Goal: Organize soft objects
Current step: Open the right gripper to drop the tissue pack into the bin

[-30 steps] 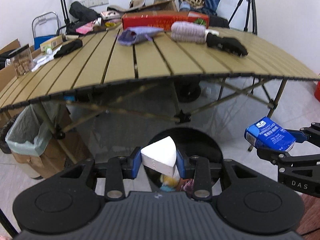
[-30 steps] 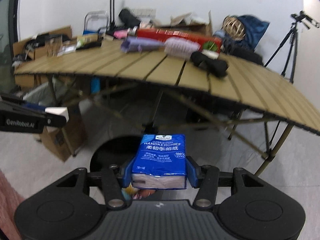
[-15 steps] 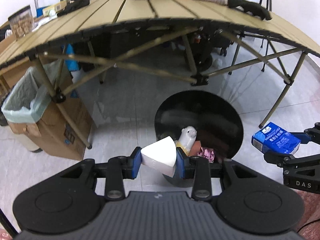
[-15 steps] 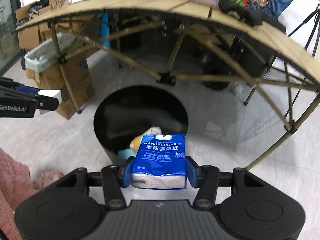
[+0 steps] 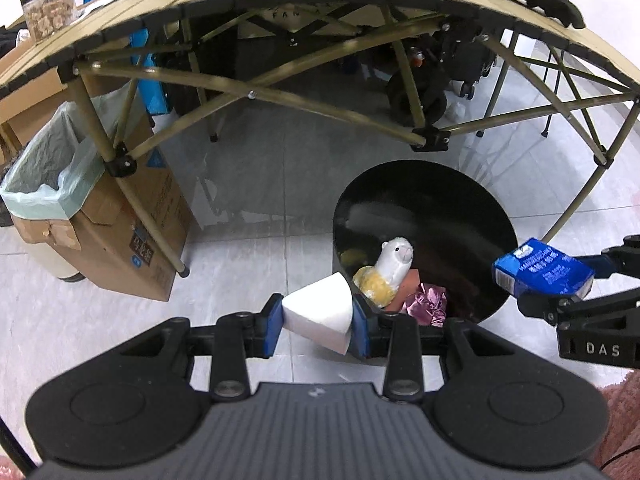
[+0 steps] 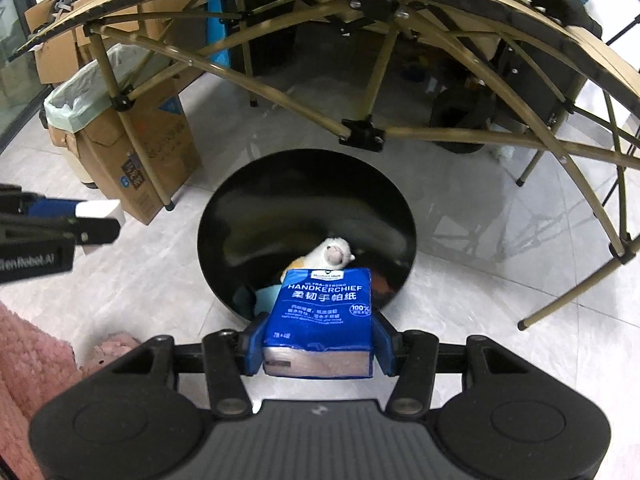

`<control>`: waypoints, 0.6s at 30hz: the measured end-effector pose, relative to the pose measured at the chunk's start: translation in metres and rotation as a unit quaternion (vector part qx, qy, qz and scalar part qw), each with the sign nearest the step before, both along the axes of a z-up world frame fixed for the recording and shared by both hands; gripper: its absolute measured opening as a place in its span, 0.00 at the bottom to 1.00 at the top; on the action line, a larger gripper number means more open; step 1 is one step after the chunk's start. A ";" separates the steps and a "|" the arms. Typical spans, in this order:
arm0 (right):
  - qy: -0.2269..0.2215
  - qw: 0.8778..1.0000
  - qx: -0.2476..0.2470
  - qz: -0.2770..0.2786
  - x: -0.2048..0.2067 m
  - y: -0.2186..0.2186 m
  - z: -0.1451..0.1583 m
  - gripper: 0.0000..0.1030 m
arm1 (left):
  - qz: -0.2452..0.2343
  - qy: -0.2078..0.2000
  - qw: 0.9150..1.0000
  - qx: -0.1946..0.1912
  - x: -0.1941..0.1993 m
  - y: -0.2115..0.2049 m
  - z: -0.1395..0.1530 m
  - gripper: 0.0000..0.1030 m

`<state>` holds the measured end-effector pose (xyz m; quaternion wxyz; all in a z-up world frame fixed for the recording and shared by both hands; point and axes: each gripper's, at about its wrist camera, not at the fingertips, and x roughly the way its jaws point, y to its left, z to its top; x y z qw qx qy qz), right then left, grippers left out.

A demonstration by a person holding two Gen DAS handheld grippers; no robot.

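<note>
Left gripper [image 5: 316, 322]: clamped on a white sponge [image 5: 318, 316].
Right gripper [image 6: 318, 346]: clamped on a blue tissue pack [image 6: 322, 316].
Bin [image 6: 248, 216]: each item should be centred over the opening before being released.

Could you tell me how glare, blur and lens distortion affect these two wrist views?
Left wrist view: the fisheye bows the tan slatted folding table into an arch; the glossy black round bin carries a pale glare streak. Right wrist view: the same bowing; the blue handkerchief tissue pack is sharp, while the left gripper at the frame edge is smeared.
</note>
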<state>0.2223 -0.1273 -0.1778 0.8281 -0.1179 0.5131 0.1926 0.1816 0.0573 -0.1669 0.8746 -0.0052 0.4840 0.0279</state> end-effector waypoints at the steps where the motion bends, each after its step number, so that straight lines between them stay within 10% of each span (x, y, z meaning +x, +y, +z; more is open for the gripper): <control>1: 0.001 1.000 0.000 0.000 0.004 0.003 -0.001 0.50 | 0.002 0.002 1.000 0.000 0.001 0.002 -0.002 0.35; 18: 0.014 1.000 0.015 -0.011 0.052 0.034 -0.016 0.50 | 0.031 0.029 0.999 -0.006 0.011 0.022 -0.021 0.35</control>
